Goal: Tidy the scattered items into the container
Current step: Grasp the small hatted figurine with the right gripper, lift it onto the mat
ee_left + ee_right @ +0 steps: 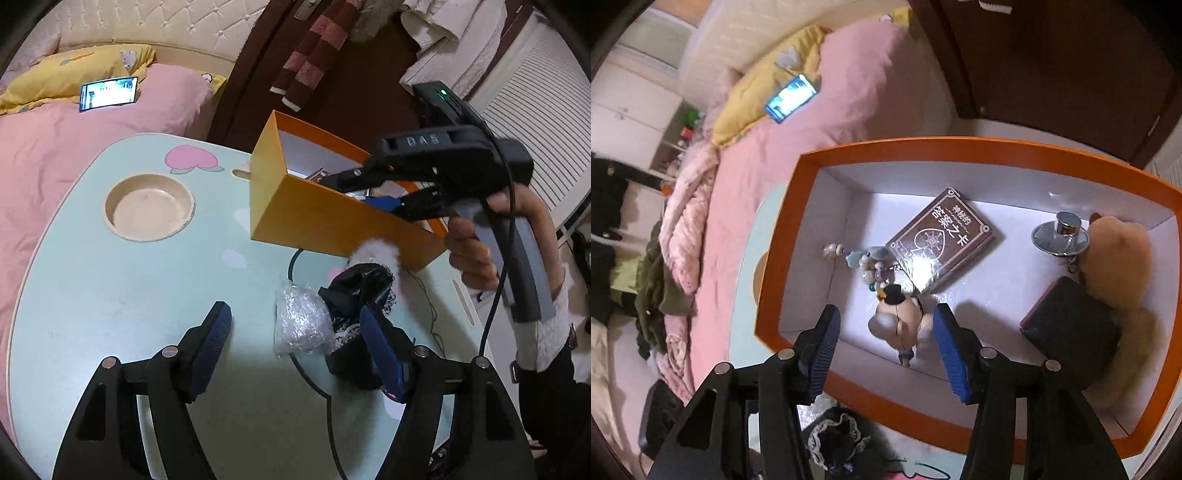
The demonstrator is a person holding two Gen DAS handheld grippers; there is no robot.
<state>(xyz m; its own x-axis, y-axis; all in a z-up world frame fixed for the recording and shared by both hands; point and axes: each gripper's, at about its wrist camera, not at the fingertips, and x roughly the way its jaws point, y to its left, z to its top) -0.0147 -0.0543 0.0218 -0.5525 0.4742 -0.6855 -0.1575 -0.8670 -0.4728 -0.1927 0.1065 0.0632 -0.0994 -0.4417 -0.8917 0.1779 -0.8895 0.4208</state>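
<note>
An orange box with a white inside stands on the mint table. My right gripper hangs open over the box. A small doll in a black hat lies on the box floor below its fingers, untouched by the pads. In the left wrist view the right gripper reaches into the box. My left gripper stands open low over the table. A clear bubble-wrap packet and a black lace-trimmed item with white fur lie between and beyond its fingers.
Inside the box are a brown card box, a beaded charm, a silver piece, a tan plush and a dark square case. The table has a round cup recess. A pink bed with a phone lies behind.
</note>
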